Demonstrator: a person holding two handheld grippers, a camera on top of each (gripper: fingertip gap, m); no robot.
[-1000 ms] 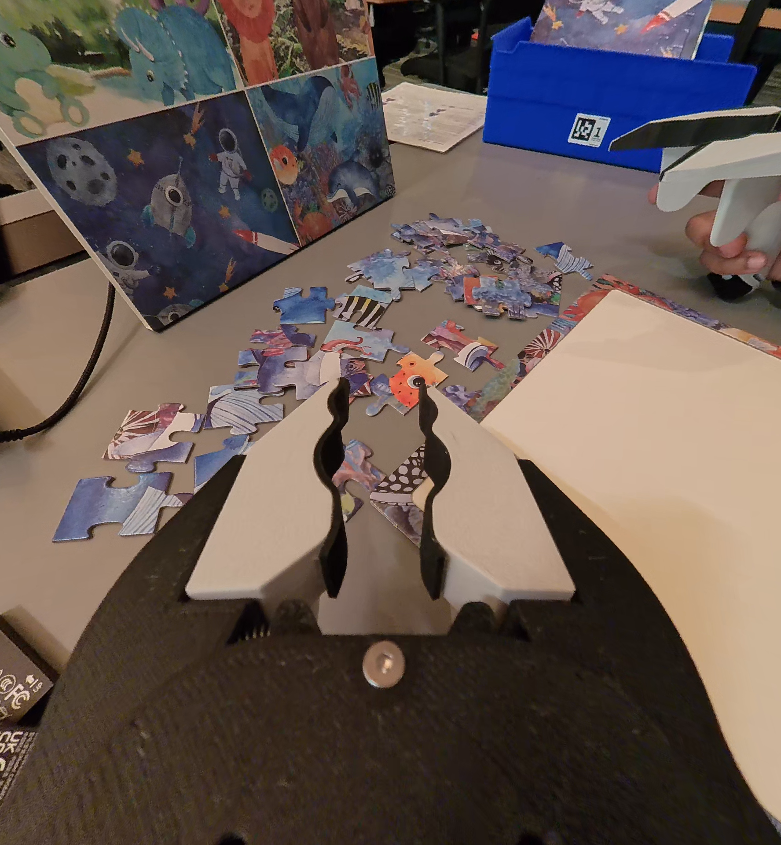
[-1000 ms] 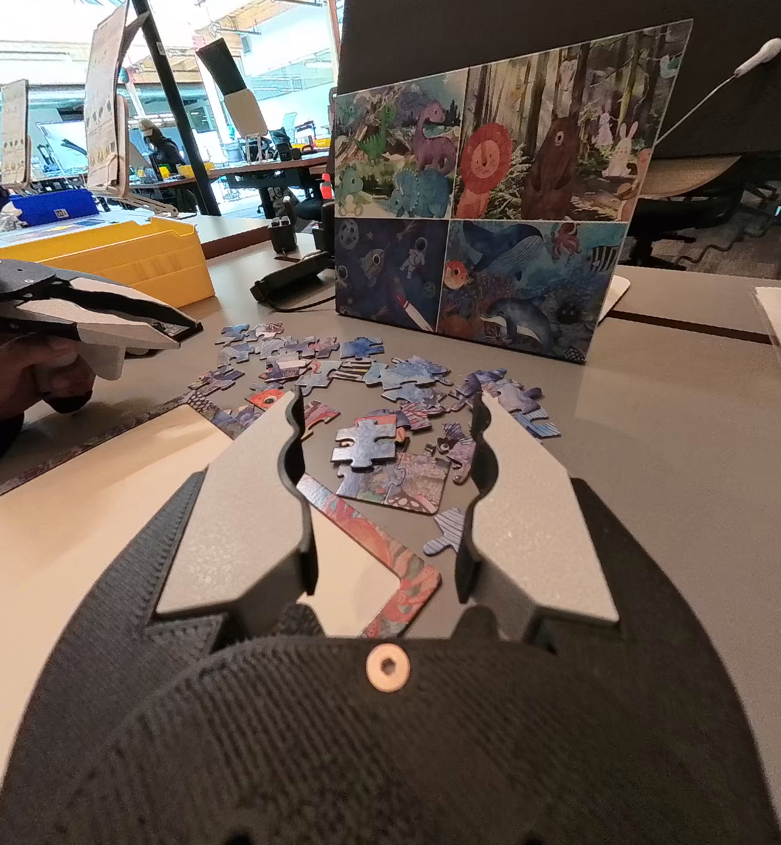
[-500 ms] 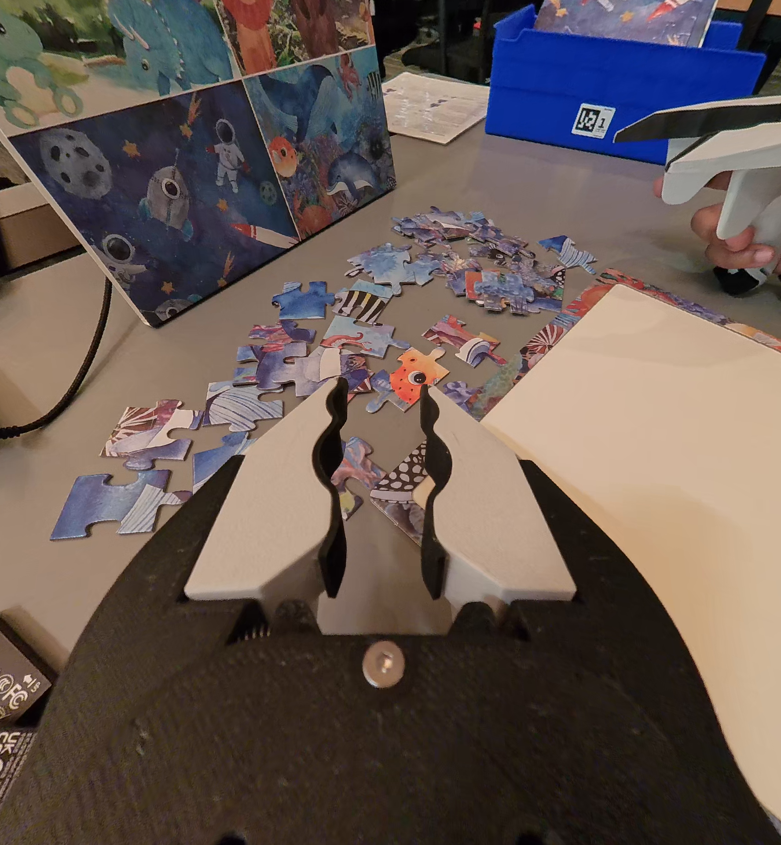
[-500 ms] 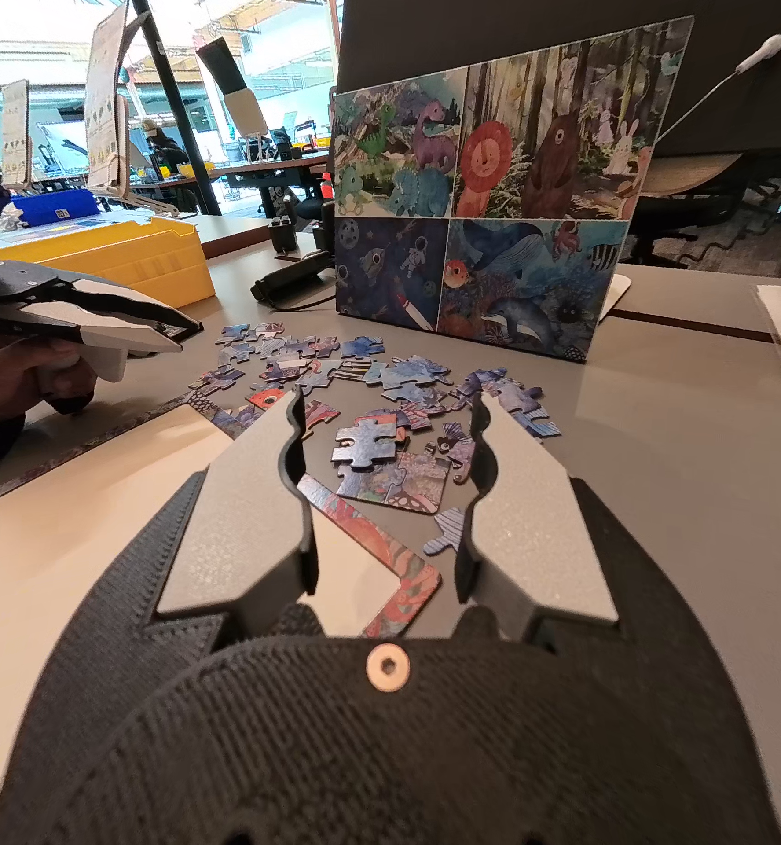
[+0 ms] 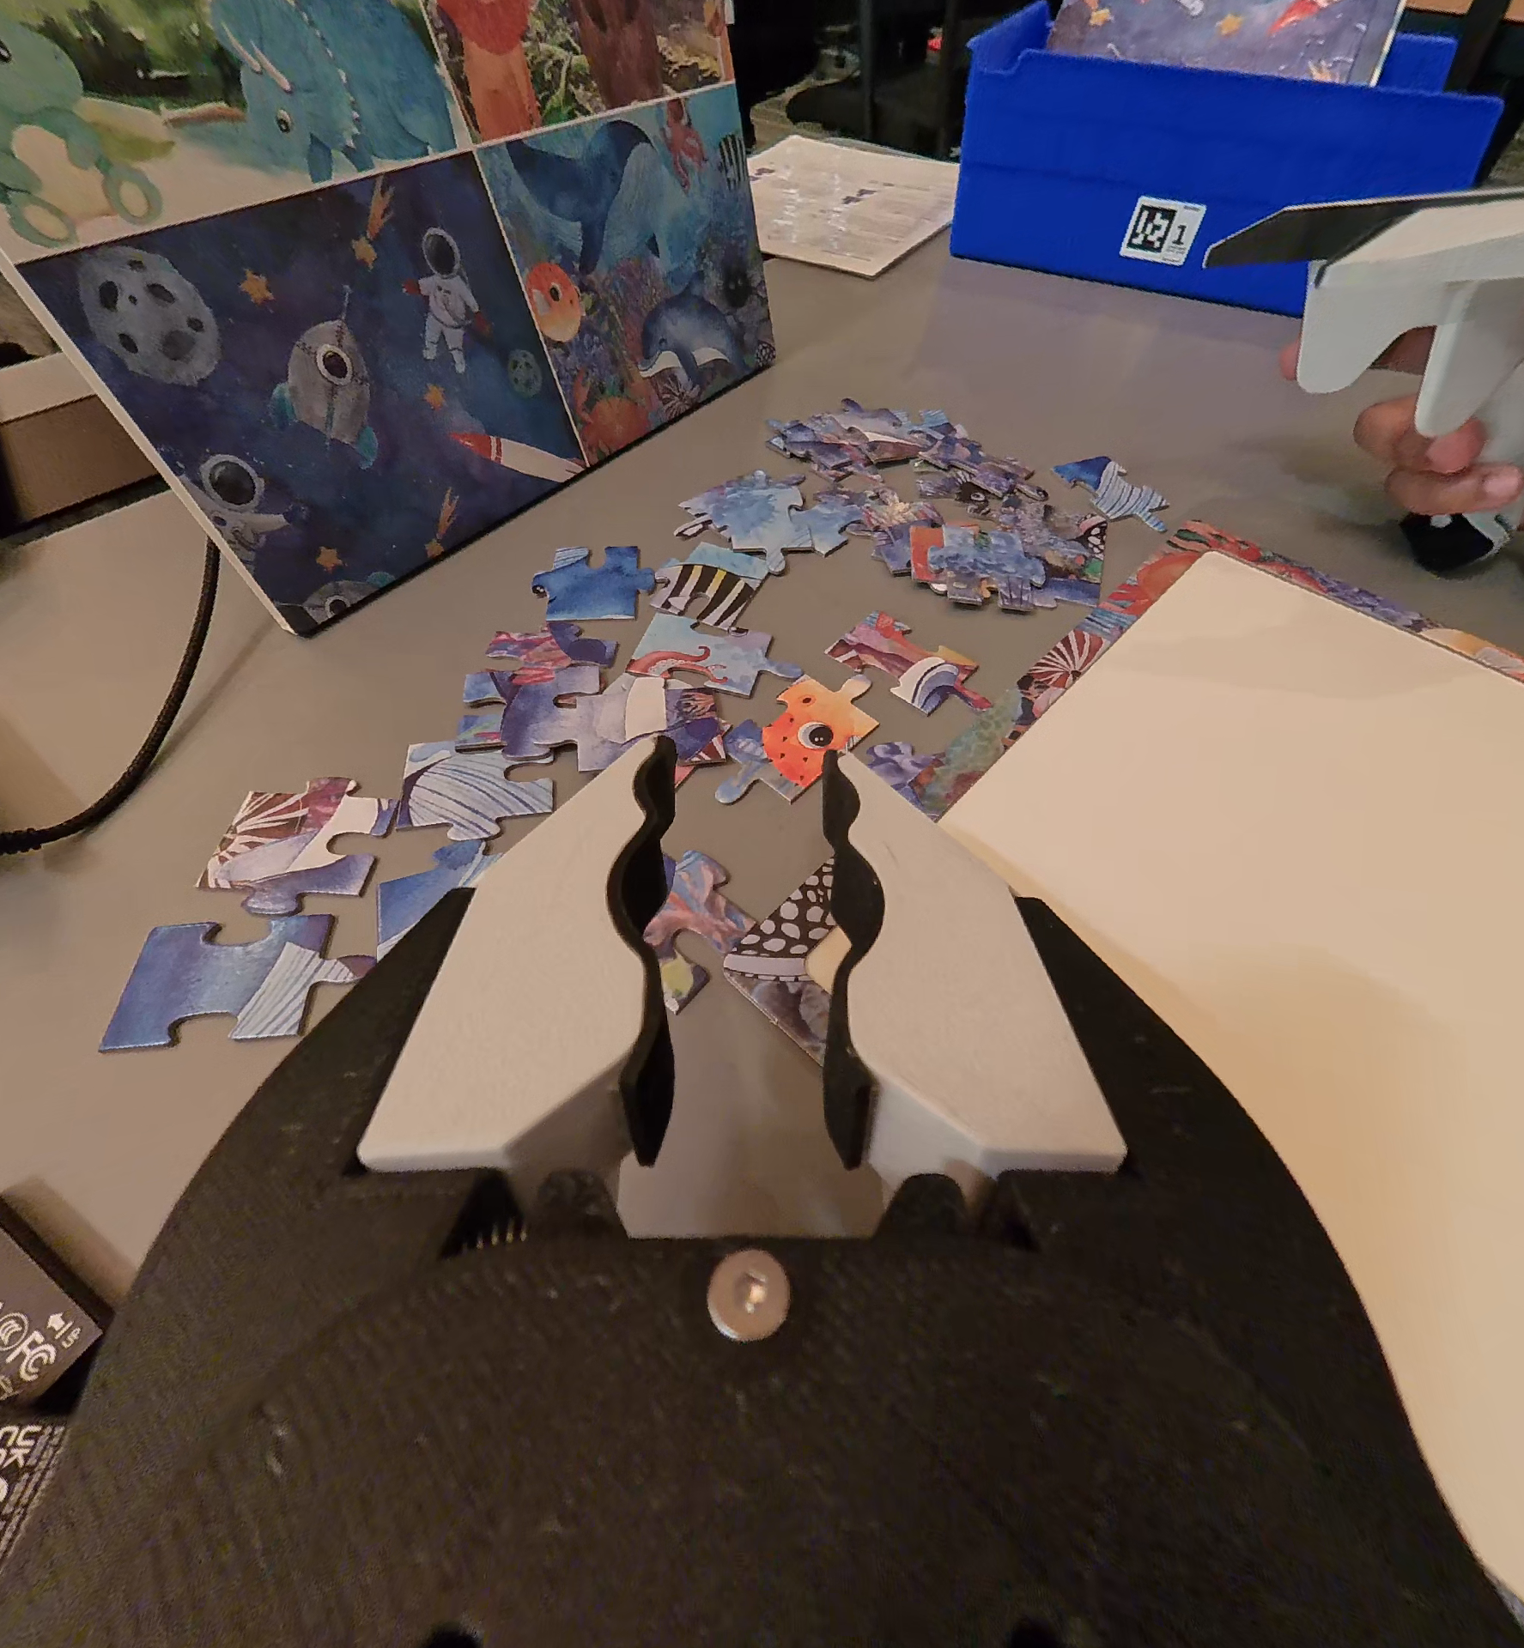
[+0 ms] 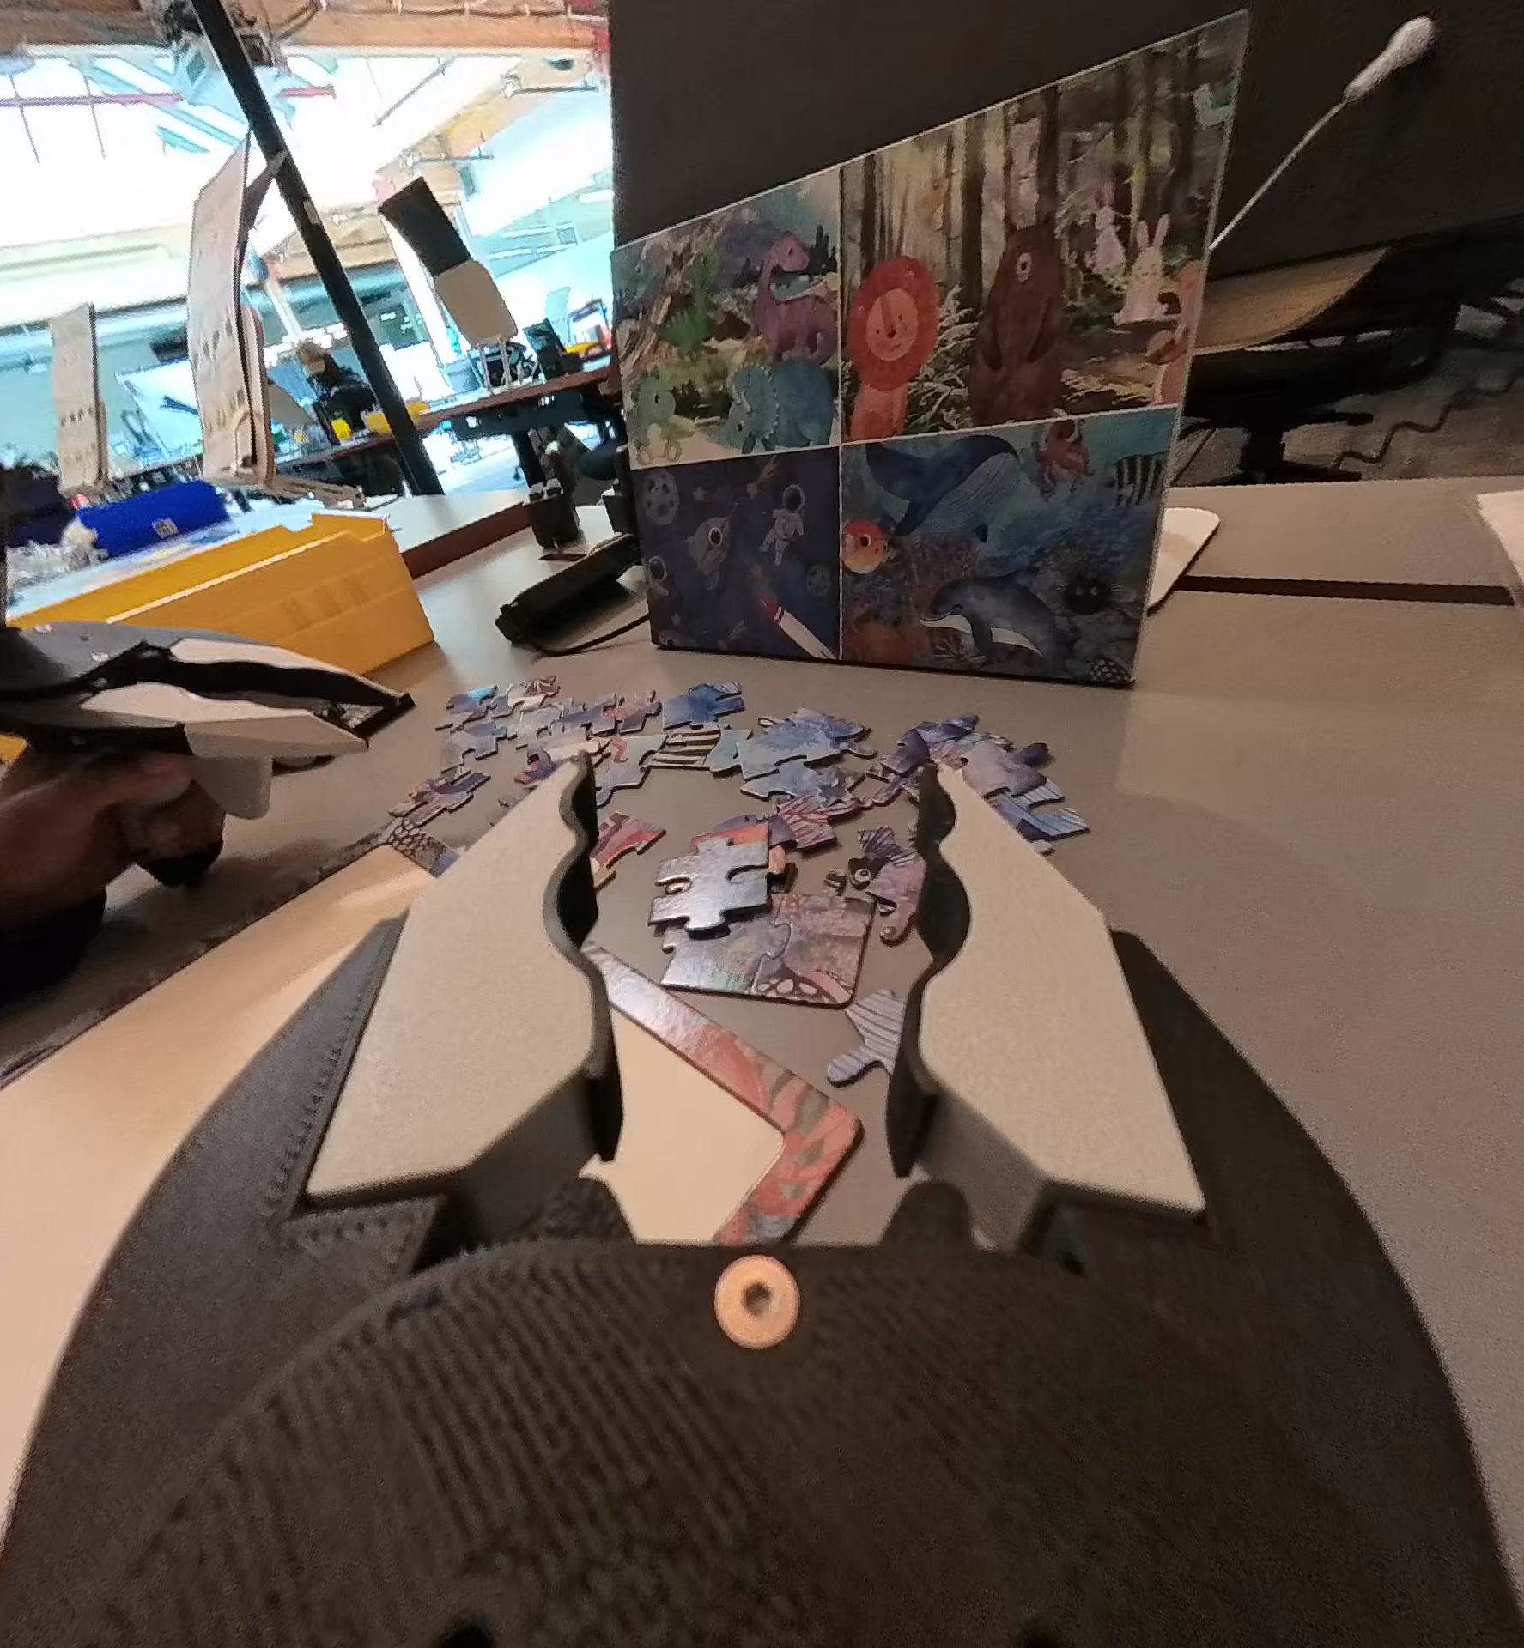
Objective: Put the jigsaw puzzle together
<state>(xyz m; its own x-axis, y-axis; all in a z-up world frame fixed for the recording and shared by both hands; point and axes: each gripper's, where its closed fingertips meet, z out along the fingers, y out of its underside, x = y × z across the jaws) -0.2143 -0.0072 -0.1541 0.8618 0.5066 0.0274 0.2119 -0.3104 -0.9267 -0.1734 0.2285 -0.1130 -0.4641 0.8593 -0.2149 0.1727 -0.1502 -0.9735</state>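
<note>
- Your left gripper (image 5: pixel 745 767) is spread with nothing between the jaws. It hovers over the near edge of the loose puzzle pieces (image 5: pixel 696 660), tips just short of the orange fish piece (image 5: pixel 816 727).
- Your right gripper (image 6: pixel 758 785) is spread wider, also carrying nothing. Its tips point at a blue piece (image 6: pixel 722 878) lying on a few joined pieces (image 6: pixel 776 950).
- Pieces sit scattered on the grey table (image 5: pixel 963 357), between the puzzle tray (image 5: pixel 1275 847) and the propped picture box (image 5: pixel 365 294).
- The tray's centre is bare cream and only its patterned border (image 6: pixel 740 1061) shows.
- A blue bin (image 5: pixel 1186 152) stands behind, well apart from the pieces.
</note>
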